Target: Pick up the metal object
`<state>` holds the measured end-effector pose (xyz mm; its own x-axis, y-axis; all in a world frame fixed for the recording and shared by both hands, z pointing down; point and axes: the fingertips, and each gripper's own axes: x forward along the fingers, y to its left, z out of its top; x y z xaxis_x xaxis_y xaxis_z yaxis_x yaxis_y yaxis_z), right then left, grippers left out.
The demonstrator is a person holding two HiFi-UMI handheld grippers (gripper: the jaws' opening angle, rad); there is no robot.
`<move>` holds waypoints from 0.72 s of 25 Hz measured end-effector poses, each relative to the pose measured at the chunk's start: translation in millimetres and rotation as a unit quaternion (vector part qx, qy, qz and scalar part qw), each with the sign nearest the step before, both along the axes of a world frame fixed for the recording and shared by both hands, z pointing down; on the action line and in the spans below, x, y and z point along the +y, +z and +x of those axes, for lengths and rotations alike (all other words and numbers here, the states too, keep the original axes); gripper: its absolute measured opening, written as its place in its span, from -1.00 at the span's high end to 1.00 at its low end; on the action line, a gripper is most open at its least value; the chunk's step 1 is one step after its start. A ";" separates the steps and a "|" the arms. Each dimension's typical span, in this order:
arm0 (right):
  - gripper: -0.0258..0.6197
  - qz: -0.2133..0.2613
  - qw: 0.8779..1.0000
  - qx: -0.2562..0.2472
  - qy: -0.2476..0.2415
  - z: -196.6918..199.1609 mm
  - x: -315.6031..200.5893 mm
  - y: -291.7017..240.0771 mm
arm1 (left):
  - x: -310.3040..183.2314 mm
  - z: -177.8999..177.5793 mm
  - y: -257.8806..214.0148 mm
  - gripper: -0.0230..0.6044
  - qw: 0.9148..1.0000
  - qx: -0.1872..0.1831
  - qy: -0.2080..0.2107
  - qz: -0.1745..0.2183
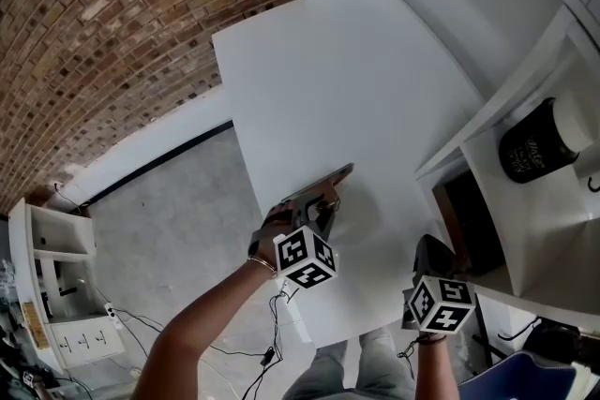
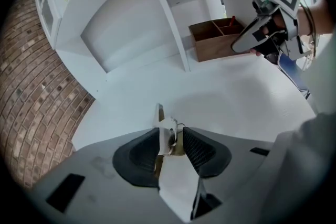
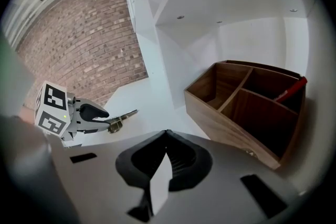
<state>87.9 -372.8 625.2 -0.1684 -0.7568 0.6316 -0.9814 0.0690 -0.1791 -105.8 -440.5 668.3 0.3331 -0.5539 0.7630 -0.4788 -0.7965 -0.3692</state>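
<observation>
Left gripper (image 2: 171, 139) jaws clamp the metal object (image 2: 167, 129), its tip poking out ahead. Right gripper (image 3: 167, 137) jaws are pressed together, empty; ahead of them, a divided wooden box (image 3: 226, 122) holds a red item (image 3: 291, 89) in one compartment.

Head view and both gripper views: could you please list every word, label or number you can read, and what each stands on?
Black container on the shelf: white script lettering, too blurred to read.
Labels on the white cabinet: too small to read.
Left gripper cube and right gripper cube: square patterns only, no words.
Metal object: no lettering visible.
</observation>
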 end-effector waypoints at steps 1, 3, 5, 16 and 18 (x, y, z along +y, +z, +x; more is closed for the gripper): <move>0.92 -0.001 1.000 0.000 0.000 0.3 0.5 1.6 | -0.1 0.6 2.6 0.48 1.000 -0.006 0.004 -0.002; 0.92 -0.004 1.000 -0.001 0.000 0.3 1.3 5.2 | 0.1 1.2 7.8 0.48 1.000 -0.019 0.012 0.000; 0.92 -0.005 1.000 -0.002 -0.001 0.3 0.8 8.1 | -0.2 1.8 12.4 0.48 0.999 -0.031 0.018 0.004; 0.92 -0.005 1.000 0.001 -0.009 -0.7 -5.1 5.2 | -7.2 0.8 14.0 0.58 0.999 -0.045 0.017 0.007; 0.92 -0.006 1.000 0.001 -0.010 -1.6 -5.4 5.3 | -8.4 0.7 13.5 0.61 0.999 -0.046 0.017 0.007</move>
